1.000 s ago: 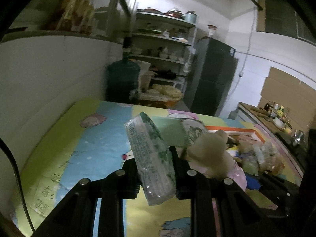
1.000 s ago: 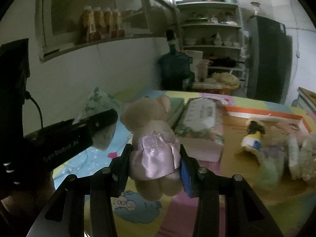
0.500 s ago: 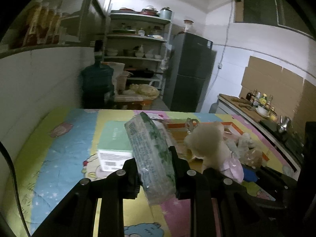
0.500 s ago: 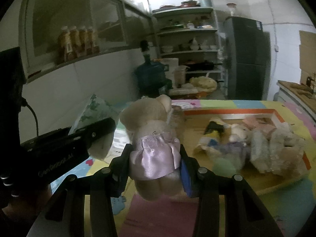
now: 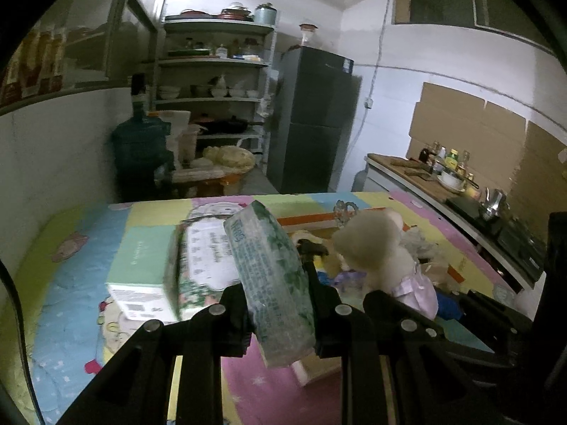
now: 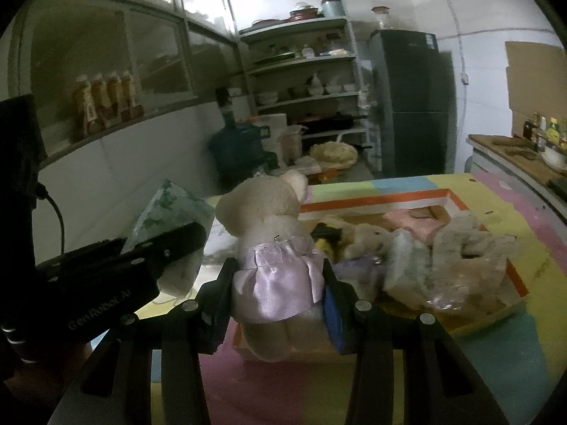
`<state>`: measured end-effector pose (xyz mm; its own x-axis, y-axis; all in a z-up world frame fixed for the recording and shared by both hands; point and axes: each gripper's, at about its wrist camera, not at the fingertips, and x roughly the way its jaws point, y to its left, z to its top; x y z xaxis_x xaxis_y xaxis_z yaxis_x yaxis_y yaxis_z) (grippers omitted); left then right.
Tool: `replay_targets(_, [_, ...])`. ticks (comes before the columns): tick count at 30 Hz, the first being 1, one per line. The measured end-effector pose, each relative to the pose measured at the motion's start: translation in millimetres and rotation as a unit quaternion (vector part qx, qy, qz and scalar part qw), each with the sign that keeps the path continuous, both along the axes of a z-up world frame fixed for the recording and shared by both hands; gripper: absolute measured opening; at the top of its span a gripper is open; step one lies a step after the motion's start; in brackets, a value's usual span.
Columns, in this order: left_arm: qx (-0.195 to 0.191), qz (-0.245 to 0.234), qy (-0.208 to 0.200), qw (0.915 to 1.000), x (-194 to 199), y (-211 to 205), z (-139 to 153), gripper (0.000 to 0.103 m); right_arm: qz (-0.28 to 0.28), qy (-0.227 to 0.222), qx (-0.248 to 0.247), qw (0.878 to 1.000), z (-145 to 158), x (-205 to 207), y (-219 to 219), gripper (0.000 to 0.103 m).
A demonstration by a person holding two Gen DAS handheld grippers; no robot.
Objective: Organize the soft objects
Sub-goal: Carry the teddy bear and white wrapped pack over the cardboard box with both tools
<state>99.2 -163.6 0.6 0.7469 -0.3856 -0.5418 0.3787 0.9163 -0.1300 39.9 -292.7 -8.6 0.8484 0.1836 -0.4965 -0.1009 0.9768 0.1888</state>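
The left tool point(image 5: 280, 304) is clenched on a tissue pack point(image 5: 271, 276), which stands tilted between its jaws, well clear of the worktop point(image 5: 71, 301). The right tool point(image 6: 280, 297) grips a teddy point(image 6: 273, 248) by its lilac skirt, head up, also lifted off the surface. Neither grip has altered over the last second: both things sit in the jaws exactly as before.

What has changed is where the pair points. A second ago both views looked at the near-left part of the worktop, with the tray far off to the right. Now both tools have swung together toward the right, and the orange-rimmed tray point(image 6: 457, 198) fills the middle of the right view, just beyond the teddy. In the left view the two tissue boxes, the green box point(image 5: 141, 265) and the floral box point(image 5: 202, 262), which lay ahead before, now lie to the left of the pack, while the tray's near corner point(image 5: 312, 368) shows just under the pack.

The tray already holds a heap of soft things: a plush toy point(image 6: 368, 241), a pink cloth point(image 6: 411, 221), and crinkled packs point(image 6: 460, 258).

My reading is that both loads are being carried to the tray, and the carry is nearly over. Next comes lowering each thing into a free patch; the near-left corner looks the least crowded. Beyond stand a water jug point(image 6: 237, 152), shelves point(image 6: 304, 63) and a fridge point(image 6: 411, 102).
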Motion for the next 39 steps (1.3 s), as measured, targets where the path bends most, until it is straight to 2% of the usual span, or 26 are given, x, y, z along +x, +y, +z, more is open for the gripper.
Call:
replay_targets(19, [0.014, -0.055, 0.015, 0.9983, 24, -78, -2, 0.025, -0.080, -0.012, -0.011, 0.997, 9, 1, -77, 0.045])
replay_targets(31, [0.030, -0.063, 0.025, 0.9973, 46, -114, -13, 0.025, -0.109, -0.007, -0.024, 0.994, 9, 14, -117, 0.045])
replay_targets(39, [0.040, -0.062, 0.028, 0.9969, 59, -130, -20, 0.025, -0.109, 0.001, -0.029, 0.994, 5, 30, -134, 0.045])
